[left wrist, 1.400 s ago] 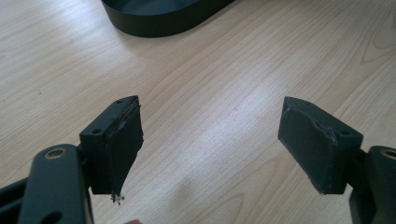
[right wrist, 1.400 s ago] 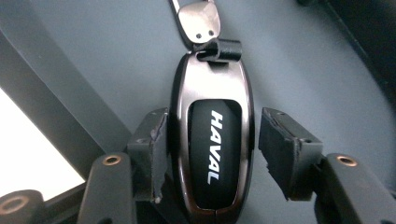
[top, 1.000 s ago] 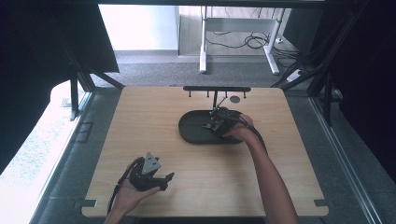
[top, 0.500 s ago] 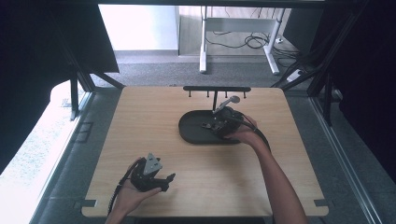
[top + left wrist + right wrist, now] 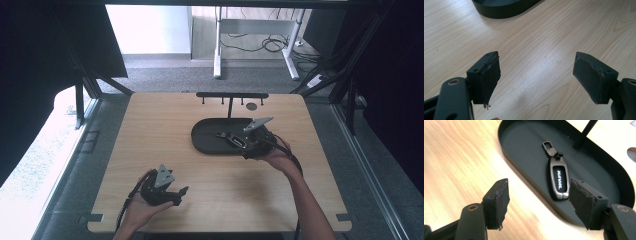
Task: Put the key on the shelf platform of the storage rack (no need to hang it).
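Your right gripper (image 5: 245,142) reaches over the near rim of the black oval tray (image 5: 524,150), jaws spread wide and empty, a key fob (image 5: 559,178) lying flat inside. Your left gripper (image 5: 172,192) rests near the table (image 5: 150,130) front edge, jaws wide, holding nothing.

Pale wood-grain table (image 5: 544,50), matt black tray (image 5: 524,142) (seemingly metal), glossy metallic key fob (image 5: 559,178).

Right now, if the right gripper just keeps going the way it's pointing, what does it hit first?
Most likely the key fob lying in the black oval tray. The right gripper is open, its jaws framing the fob's near end. It may touch the tray's near rim first; depth is hard to judge.
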A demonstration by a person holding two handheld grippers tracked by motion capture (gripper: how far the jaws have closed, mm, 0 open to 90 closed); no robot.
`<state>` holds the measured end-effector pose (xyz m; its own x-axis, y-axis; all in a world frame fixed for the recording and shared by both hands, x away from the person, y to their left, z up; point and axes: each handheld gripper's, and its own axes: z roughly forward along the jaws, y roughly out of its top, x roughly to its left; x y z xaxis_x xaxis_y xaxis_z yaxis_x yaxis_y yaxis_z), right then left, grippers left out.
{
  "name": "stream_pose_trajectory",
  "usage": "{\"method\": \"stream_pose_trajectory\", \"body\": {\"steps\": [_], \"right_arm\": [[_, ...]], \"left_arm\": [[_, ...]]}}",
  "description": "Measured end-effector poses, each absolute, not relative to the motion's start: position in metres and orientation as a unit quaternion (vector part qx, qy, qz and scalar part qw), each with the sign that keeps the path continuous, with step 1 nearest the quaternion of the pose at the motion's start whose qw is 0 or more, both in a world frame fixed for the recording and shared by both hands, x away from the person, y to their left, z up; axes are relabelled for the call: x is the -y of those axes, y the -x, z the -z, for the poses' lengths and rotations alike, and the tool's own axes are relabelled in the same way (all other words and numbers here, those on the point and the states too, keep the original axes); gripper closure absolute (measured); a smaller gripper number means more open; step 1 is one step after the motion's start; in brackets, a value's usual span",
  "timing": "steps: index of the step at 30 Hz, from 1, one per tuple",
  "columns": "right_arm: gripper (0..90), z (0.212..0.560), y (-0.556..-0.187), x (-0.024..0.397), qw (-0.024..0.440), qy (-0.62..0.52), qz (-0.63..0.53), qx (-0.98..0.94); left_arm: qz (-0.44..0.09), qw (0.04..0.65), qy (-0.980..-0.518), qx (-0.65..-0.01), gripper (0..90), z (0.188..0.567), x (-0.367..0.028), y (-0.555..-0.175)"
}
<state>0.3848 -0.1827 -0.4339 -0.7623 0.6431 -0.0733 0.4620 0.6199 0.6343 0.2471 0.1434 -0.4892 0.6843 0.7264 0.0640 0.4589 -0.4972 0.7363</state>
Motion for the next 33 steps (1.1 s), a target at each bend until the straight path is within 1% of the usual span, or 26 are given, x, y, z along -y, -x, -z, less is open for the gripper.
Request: {"method": "stream_pose_trajectory", "body": {"steps": [7, 10, 19, 21, 24, 27, 33], "right_arm": [[34.1, 0.441, -0.356, 0.204, 0.145, -0.313, -0.33, -0.879], [34.2, 0.446, -0.346, 0.212, 0.142, -0.32, -0.337, -0.874], [34.8, 0.47, -0.312, 0.244, 0.139, -0.346, -0.367, -0.852], [36.2, 0.477, -0.305, 0.251, 0.139, -0.353, -0.373, -0.847], [35.7, 0.483, -0.302, 0.256, 0.139, -0.362, -0.35, -0.853], [36.7, 0.485, -0.299, 0.261, 0.138, -0.364, -0.363, -0.846], [34.4, 0.488, -0.299, 0.264, 0.158, -0.371, -0.365, -0.839]], "left_arm": [[-0.185, 0.357, -0.845, -0.352, 22.3, 0.49, -0.144, -0.247], [-0.176, 0.364, -0.844, -0.352, 22.2, 0.49, -0.143, -0.247], [-0.179, 0.363, -0.842, -0.356, 22.3, 0.49, -0.145, -0.248], [-0.179, 0.363, -0.842, -0.356, 22.3, 0.491, -0.145, -0.248], [-0.179, 0.361, -0.844, -0.354, 22.3, 0.491, -0.144, -0.248], [-0.179, 0.359, -0.844, -0.356, 22.3, 0.492, -0.145, -0.248], [-0.179, 0.36, -0.844, -0.355, 22.2, 0.492, -0.144, -0.248]]}}
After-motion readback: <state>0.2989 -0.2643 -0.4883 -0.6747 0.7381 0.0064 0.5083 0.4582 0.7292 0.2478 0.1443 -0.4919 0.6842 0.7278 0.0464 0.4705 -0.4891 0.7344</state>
